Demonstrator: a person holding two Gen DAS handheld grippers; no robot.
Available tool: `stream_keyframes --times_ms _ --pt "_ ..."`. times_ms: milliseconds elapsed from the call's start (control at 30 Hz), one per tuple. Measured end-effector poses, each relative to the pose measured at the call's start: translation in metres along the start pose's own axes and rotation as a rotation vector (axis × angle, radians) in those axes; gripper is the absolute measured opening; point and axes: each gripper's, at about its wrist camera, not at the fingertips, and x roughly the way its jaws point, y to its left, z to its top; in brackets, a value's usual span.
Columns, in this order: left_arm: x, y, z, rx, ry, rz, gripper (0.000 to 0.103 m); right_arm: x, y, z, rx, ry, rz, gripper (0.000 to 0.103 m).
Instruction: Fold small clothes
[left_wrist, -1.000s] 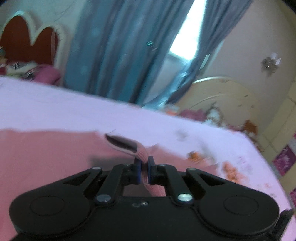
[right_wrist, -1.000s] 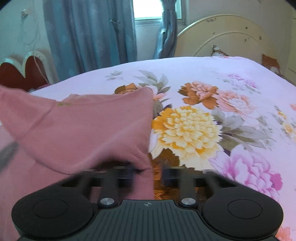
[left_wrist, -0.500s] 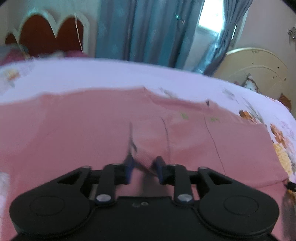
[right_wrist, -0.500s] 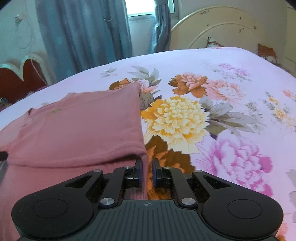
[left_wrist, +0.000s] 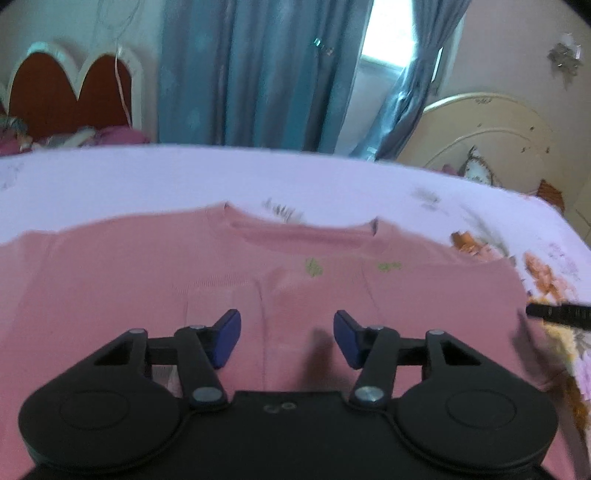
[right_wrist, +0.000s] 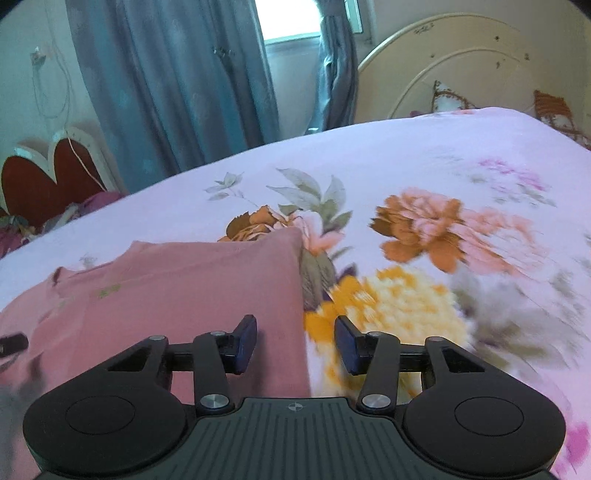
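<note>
Jaws of both grippers are opening above the flat pink top (left_wrist: 147, 280), gripping nothing.

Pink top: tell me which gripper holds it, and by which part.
Neither. The left gripper and right gripper are both opening, pads clear of the pink top.

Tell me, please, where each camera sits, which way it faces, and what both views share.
Left wrist: behind the left gripper, jaws opening, nothing between them; faces the pink top toward the blue curtains.
Right wrist: behind the right gripper, jaws opening above the top's right edge; faces the floral bedsheet and the cream headboard.
Shared: top, sheet, curtains, headboard; each view shows the other gripper's tip at its edge.
</note>
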Motion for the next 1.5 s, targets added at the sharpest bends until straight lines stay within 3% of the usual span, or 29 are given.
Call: stream_keyframes --times_ms 33,100,133,233,300,333,433,500,567,600,800,1000,1133,1200,1300,1500 --pt "0.005 0.003 -0.003 0.001 0.019 0.011 0.053 0.009 0.000 0.005 0.006 0.005 0.006 0.047" --pt "0.010 0.007 -0.011 0.004 0.045 0.021 0.052 0.027 -0.002 0.013 0.021 0.017 0.008 0.035" --pt "0.009 0.006 -0.014 0.026 0.036 0.029 0.052 0.034 -0.004 0.017 0.032 0.025 0.014 0.014" --pt "0.012 -0.002 -0.015 0.064 0.038 0.048 0.053 0.044 -0.001 0.024 0.020 0.012 -0.008 0.010" --pt "0.011 0.000 -0.017 0.063 0.034 0.051 0.054 0.049 -0.002 0.019 -0.034 -0.018 -0.108 0.009" --pt "0.011 -0.001 -0.017 0.070 0.035 0.054 0.054 0.048 -0.006 0.018 -0.019 -0.030 -0.100 0.009" --pt "0.008 -0.004 -0.015 0.081 0.053 0.066 0.059 0.042 0.005 0.020 -0.082 -0.025 -0.126 0.010" --pt "0.003 -0.002 -0.013 0.065 0.065 0.077 0.070 0.032 0.013 0.018 -0.097 -0.028 -0.108 0.014" --pt "-0.005 0.003 -0.010 0.048 0.067 0.086 0.074 0.020 0.023 0.011 -0.105 -0.047 -0.072 0.046" --pt "-0.009 0.005 -0.010 0.047 0.066 0.089 0.074 0.015 0.032 0.007 -0.126 -0.057 -0.058 0.050" --pt "-0.027 0.018 -0.015 0.067 0.069 0.145 0.074 -0.003 0.088 -0.027 -0.252 -0.033 0.059 0.051" --pt "-0.040 0.034 -0.022 0.035 0.082 0.172 0.074 0.000 0.139 -0.045 -0.304 -0.009 0.121 0.051" --pt "-0.048 0.040 -0.024 0.045 0.078 0.180 0.074 0.007 0.163 -0.054 -0.317 0.009 0.138 0.051" --pt "-0.053 0.046 -0.025 0.044 0.076 0.182 0.074 0.018 0.173 -0.062 -0.340 0.064 0.129 0.051" --pt "-0.059 0.056 -0.024 0.037 0.071 0.185 0.074 0.019 0.179 -0.062 -0.352 0.067 0.108 0.051" --pt "-0.071 0.088 -0.023 0.011 0.066 0.205 0.074 0.012 0.204 -0.056 -0.317 0.022 0.144 0.051"
